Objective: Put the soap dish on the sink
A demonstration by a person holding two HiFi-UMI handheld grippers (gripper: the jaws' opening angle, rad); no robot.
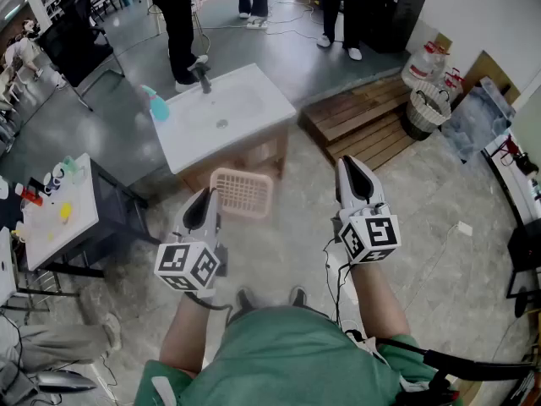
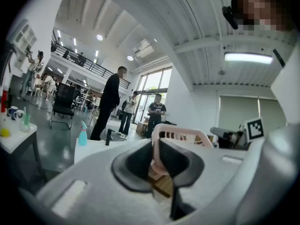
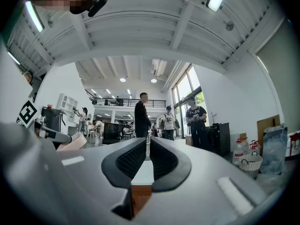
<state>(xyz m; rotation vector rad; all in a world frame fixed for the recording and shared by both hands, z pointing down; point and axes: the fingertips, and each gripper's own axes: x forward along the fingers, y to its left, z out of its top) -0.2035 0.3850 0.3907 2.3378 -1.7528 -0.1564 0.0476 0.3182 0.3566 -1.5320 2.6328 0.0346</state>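
Left gripper [image 1: 205, 195] holds dish [image 1: 243, 191] in the air, short of sink [image 1: 254, 93].
Dish is pale pink, rectangular, with a slotted base and a rounded rim with slots in the wall; left jaws are clamped on its left rim, as the left gripper view shows [image 2: 180, 134]. It hangs over the floor on the near side of the white sink, not touching it. Right gripper [image 1: 352, 164] is to the right, jaws closed on nothing. Blue spray bottle [image 1: 156, 104] and tap [image 1: 203, 78] sit at the sink's far-left edge.
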